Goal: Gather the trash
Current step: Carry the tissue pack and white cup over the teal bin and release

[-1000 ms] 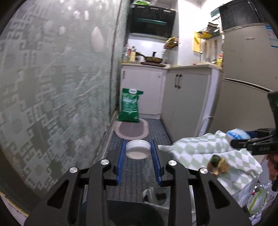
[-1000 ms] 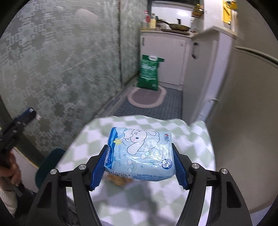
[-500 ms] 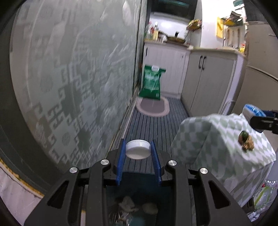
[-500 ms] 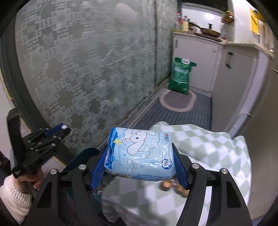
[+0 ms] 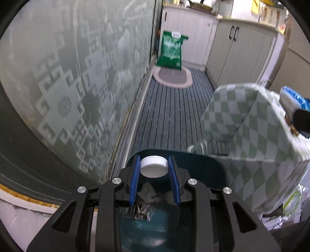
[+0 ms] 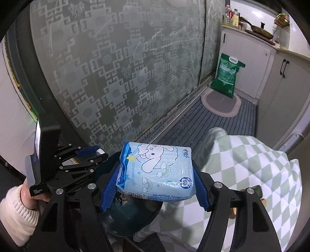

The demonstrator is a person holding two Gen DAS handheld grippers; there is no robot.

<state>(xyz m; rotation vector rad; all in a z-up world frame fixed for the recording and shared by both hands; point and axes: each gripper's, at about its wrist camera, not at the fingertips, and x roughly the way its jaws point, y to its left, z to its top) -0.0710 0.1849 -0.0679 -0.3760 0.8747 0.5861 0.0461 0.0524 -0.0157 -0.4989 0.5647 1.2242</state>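
Narrow kitchen aisle, frosted glass door alongside. My left gripper [image 5: 154,175] pinches a white cap [image 5: 153,169] right above the dark teal bin [image 5: 209,174]. Right gripper [image 6: 155,186] clamps the blue tissue pack [image 6: 156,172], long axis across the jaws, bin just below-left, so left drops first I guess.

A home kitchen; pale base cabinets [image 6: 250,64] carry a frying pan [image 6: 259,32] and bottles [image 6: 232,16]. An oval mat [image 5: 173,77] lies on the floor; a checked tablecloth [image 6: 251,170] covers a table.
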